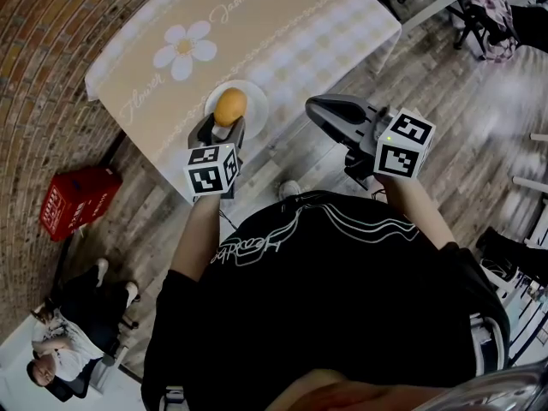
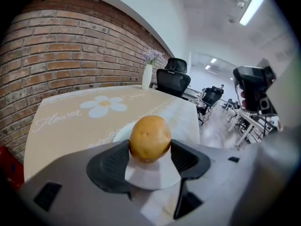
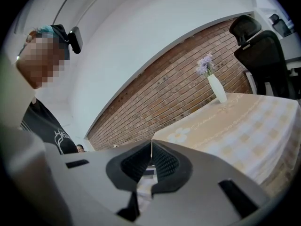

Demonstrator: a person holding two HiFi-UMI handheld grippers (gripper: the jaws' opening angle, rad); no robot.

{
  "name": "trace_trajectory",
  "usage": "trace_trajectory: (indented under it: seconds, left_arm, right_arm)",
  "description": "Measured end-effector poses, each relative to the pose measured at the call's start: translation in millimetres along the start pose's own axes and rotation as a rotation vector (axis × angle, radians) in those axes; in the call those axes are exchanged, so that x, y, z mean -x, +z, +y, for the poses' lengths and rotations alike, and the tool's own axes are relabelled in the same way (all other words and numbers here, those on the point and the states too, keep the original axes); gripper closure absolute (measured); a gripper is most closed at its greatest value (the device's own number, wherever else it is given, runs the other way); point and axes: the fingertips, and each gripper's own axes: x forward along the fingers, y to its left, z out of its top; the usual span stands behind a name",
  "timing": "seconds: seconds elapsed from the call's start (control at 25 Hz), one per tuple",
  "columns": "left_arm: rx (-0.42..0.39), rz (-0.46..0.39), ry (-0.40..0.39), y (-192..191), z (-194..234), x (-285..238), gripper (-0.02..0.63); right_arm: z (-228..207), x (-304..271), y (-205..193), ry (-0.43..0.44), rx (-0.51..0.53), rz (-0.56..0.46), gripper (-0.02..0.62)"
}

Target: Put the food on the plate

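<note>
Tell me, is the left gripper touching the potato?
Touching. In the left gripper view, the left gripper presses a pad against each side of the potato.

Potato tight in left tool, over white plate

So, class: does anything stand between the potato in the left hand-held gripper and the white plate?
Nothing visible does. The potato, gripped by the left hand-held gripper, is right over the white plate, whose surface shows bare beneath it.
</note>
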Motion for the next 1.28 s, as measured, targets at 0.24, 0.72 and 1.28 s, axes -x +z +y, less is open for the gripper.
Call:
trace_trajectory:
  seconds: [0.24,0.72,1.28]
  left_arm:
    - [-0.005,-0.008,0.001,-1.5,0.1,-2.5,0.333]
    - [0.002,-0.039,-0.009,0.4,-6.4,-0.9,0.296]
    - [0.070,-0.221,-0.090,50.3,-39.2,84.9,0.288]
  right_arm:
    - [-4.0,1.4,-1.5,-0.002,-0.010,-0.001,0.598]
    - [-2.6,3.2,-2.4,-0.005,-0.006,-0.001,0.598]
    - [31.5,17.0,2.6,0.074,-0.003,-0.021,0.598]
